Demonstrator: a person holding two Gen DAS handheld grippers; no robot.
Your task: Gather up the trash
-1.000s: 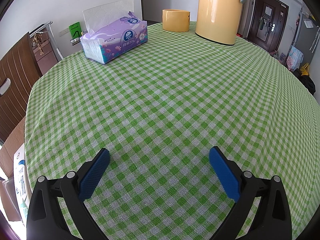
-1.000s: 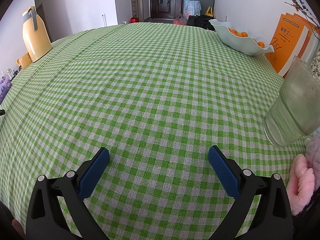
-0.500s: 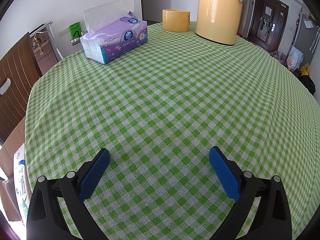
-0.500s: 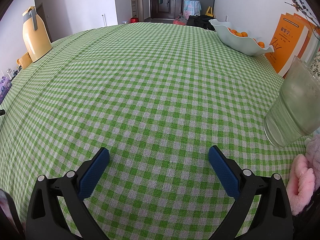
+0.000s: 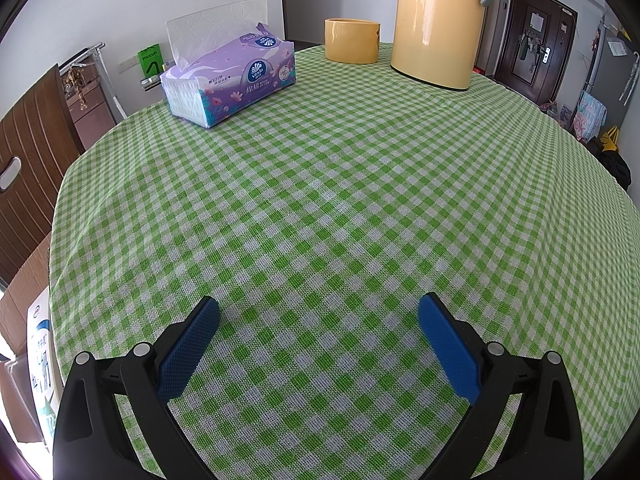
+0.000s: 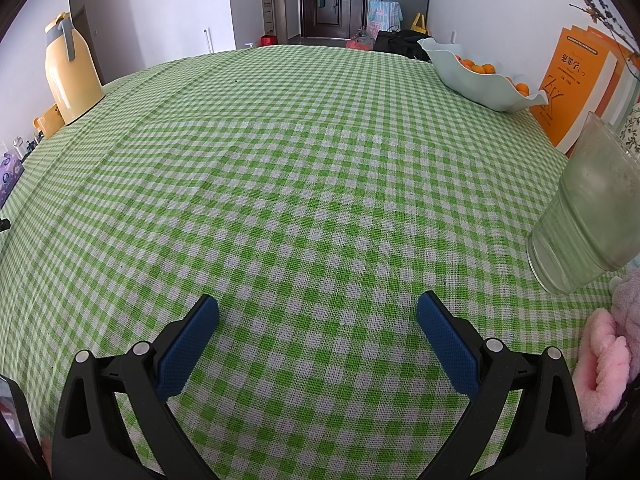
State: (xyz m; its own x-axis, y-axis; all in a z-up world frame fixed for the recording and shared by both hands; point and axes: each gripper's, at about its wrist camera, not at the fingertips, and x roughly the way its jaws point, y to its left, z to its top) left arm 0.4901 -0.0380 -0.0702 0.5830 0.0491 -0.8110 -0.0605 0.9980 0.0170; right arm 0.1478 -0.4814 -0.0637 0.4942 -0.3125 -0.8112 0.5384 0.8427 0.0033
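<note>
No trash shows in either view. My left gripper (image 5: pixel 318 312) is open and empty, low over the green checked tablecloth (image 5: pixel 320 184) near its front edge. My right gripper (image 6: pixel 317 311) is open and empty too, low over the same tablecloth (image 6: pixel 300 168). Both have blue pads on black fingers spread wide apart.
In the left wrist view a purple tissue box (image 5: pixel 228 80), a yellow cup (image 5: pixel 351 40) and a yellow thermos jug (image 5: pixel 438 20) stand at the far side. In the right wrist view a glass vase (image 6: pixel 588 212), a fruit bowl (image 6: pixel 476 76), orange books (image 6: pixel 580 80) and a pink plush (image 6: pixel 608 360) line the right.
Both grippers stay still. Something dark has come into the bottom left corner of the right wrist view.
</note>
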